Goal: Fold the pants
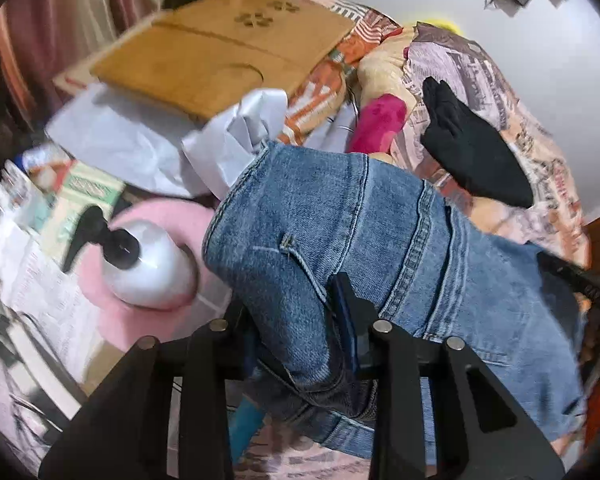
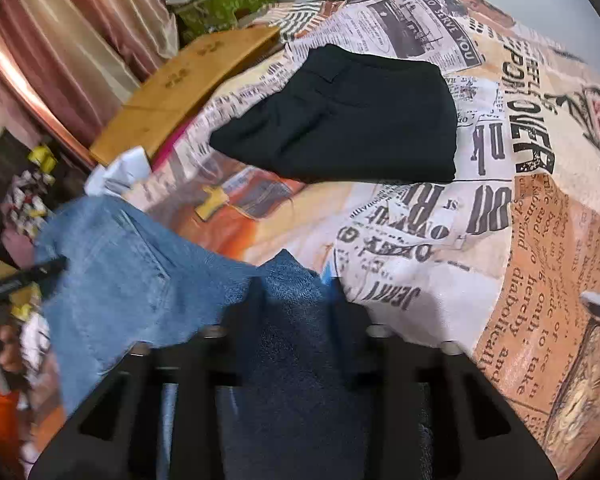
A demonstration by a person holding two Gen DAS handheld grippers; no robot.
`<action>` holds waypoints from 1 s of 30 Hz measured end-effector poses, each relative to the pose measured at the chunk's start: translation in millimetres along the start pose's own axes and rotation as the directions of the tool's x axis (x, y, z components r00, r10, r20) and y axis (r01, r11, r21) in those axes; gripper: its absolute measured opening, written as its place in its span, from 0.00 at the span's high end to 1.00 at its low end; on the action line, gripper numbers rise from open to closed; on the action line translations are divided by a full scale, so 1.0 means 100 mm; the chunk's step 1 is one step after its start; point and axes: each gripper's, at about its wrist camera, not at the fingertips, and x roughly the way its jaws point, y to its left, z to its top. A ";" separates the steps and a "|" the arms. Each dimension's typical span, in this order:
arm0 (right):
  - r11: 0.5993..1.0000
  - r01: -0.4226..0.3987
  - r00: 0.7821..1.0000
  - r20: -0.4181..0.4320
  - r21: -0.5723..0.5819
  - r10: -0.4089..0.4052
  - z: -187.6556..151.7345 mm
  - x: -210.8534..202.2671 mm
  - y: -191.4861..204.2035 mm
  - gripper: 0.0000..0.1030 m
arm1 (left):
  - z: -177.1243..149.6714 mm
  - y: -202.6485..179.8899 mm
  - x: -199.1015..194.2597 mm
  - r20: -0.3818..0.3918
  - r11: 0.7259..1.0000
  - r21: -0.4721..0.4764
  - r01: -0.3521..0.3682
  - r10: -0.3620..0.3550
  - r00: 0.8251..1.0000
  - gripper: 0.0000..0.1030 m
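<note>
Right now you hold the jeans (image 1: 380, 248) up between both tools, above the bed. Your left gripper (image 1: 300, 320) has its fingers closed on a bunched fold of denim near the waistband, the cloth draping over and around the dark pads; a belt loop (image 1: 288, 246) sits just above the pinch. Your right gripper (image 2: 296, 304) is clamped on another gathered edge of the same jeans, with dark blue denim filling the space between its fingers and spilling towards the camera. From there the lighter blue cloth stretches away to the left of the right wrist view, where the tip of your left tool (image 2: 24, 278) shows at the far end of the span.

Under the jeans lies the newspaper-print bedspread (image 2: 480, 208). A folded black garment (image 2: 352, 120) rests on it towards the far edge of the bed, well apart from the jeans. A flat piece of brown cardboard with paw-print cutouts (image 1: 220, 52) lies at the bed's far left corner, beside the pink curtain (image 2: 60, 60). In the left wrist view, a white pump bottle (image 1: 148, 264) lies on something pink (image 1: 168, 216) beside the bed, with crumpled white paper (image 1: 220, 140) between it and the cardboard. A pink cloth item (image 1: 380, 120) shows beyond the jeans, near the black garment.
</note>
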 end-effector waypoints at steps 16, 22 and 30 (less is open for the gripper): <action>0.979 0.149 0.988 0.048 -0.141 -0.144 0.07 -0.10 0.28 0.87 | -0.28 0.06 -0.04 0.010 0.970 0.149 -0.191 0.191 0.981 0.56; 0.992 0.123 0.981 0.157 -0.037 -0.116 -0.32 -0.95 -0.06 0.57 | -0.28 -0.16 -0.53 0.100 0.926 0.269 -0.264 0.246 0.964 0.38; 0.978 0.037 0.995 0.080 0.203 -0.054 -1.20 -1.51 -0.79 0.56 | -0.30 -0.98 -0.89 0.130 0.906 0.414 -0.091 0.040 0.991 0.27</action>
